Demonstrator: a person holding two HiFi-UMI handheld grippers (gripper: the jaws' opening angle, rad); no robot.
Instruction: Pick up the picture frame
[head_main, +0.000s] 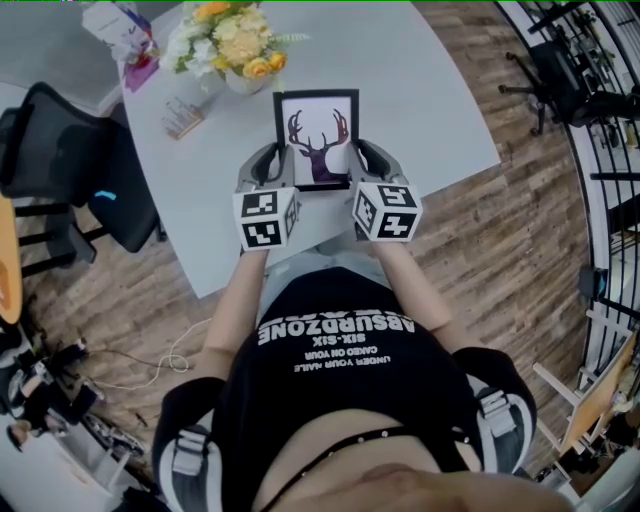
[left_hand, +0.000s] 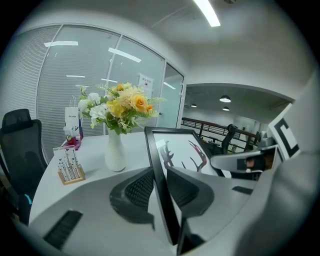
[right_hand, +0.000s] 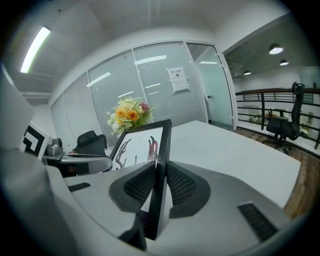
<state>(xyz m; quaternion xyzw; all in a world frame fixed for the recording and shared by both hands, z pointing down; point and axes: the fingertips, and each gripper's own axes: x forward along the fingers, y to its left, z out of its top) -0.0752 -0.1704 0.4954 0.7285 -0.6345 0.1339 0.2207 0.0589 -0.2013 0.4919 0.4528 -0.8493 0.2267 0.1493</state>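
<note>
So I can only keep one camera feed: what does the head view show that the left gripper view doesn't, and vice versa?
Only the head view: the person's black T-shirt, the wooden floor and the front of the black picture frame with a deer print, a gripper on each side edge. Only the left gripper view: the left gripper's fingers pressing the frame's edge close up, the ceiling strip light, the glass wall. Both: the frame, the right gripper, the white vase of yellow flowers, the black office chair, the pale table.

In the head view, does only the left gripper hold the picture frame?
No, the left gripper and the right gripper each clamp one side edge of the picture frame.
</note>
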